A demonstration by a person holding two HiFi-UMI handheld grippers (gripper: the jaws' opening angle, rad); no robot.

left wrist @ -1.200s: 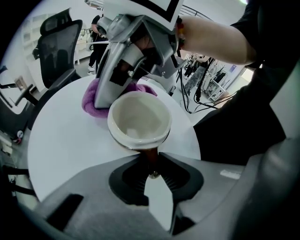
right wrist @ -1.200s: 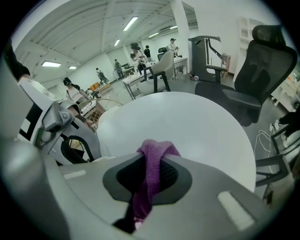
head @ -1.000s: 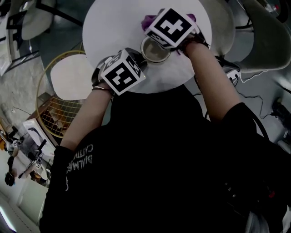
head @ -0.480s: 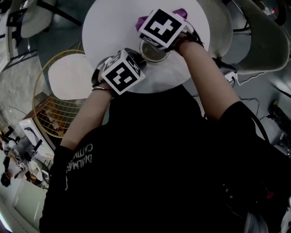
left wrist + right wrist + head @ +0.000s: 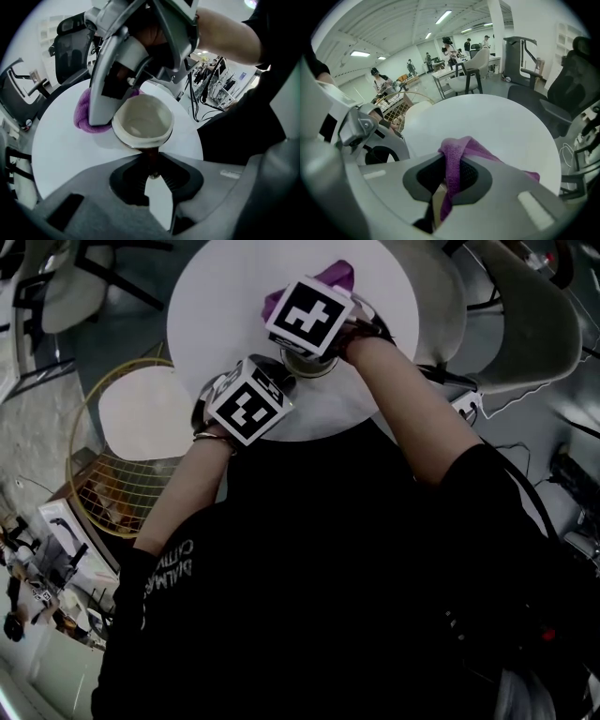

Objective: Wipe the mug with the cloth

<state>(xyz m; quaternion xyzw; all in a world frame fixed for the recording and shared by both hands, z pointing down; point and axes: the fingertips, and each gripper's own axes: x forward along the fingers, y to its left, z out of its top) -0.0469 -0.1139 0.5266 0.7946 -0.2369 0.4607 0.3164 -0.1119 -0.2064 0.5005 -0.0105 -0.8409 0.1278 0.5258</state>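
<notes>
A mug (image 5: 143, 123) with a cream inside and a dark handle stands on the round white table (image 5: 216, 306). My left gripper (image 5: 152, 168) is shut on the mug's handle from the near side. In the head view the mug (image 5: 306, 363) shows only partly under the right gripper's marker cube. My right gripper (image 5: 450, 180) is shut on the purple cloth (image 5: 457, 154). It reaches down over the far left side of the mug, and the cloth (image 5: 86, 115) bunches against the mug's outer wall there. More of the cloth (image 5: 335, 277) trails on the table behind.
A smaller white round top (image 5: 141, 411) over a gold wire basket (image 5: 108, 488) stands left of the table. A pale chair (image 5: 539, 320) and floor cables (image 5: 511, 399) lie to the right. An office chair (image 5: 574, 89) and several people (image 5: 377, 82) show far off.
My right gripper has moved left and farther away with the cloth, round the mug's rim. The left gripper has kept its hold on the handle, and the mug has stayed put.
</notes>
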